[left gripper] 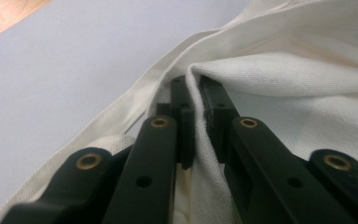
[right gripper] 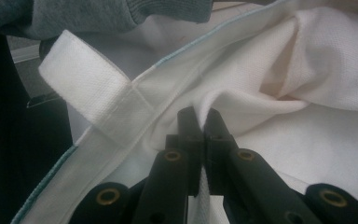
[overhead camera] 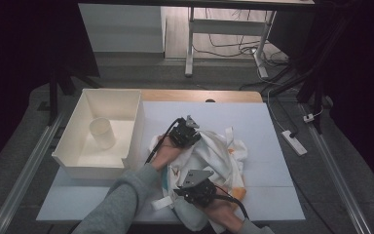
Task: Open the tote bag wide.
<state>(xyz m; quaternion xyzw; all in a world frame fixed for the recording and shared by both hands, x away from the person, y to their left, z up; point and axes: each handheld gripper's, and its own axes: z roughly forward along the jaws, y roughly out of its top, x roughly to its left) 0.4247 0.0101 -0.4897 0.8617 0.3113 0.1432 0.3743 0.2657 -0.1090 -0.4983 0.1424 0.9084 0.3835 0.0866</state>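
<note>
A crumpled white cloth bag (overhead camera: 216, 156) with orange print and woven handles lies on the white table mat (overhead camera: 253, 122). My left gripper (overhead camera: 196, 134) is at the bag's far left edge, shut on a fold of the white fabric (left gripper: 261, 79); in the left gripper view the cloth runs between the two black jaws (left gripper: 196, 100). My right gripper (overhead camera: 181, 192) is at the bag's near edge, shut on another fold of the fabric (right gripper: 242, 102), right of a flat white handle strap (right gripper: 93, 93). A grey sleeve (right gripper: 98, 14) shows at the top of the right gripper view.
A white open box (overhead camera: 68, 146) stands at the left of the mat with a white cup (overhead camera: 102, 132) inside. The wooden table edge (overhead camera: 199, 95) runs along the back. A power strip (overhead camera: 293, 142) lies on the floor to the right.
</note>
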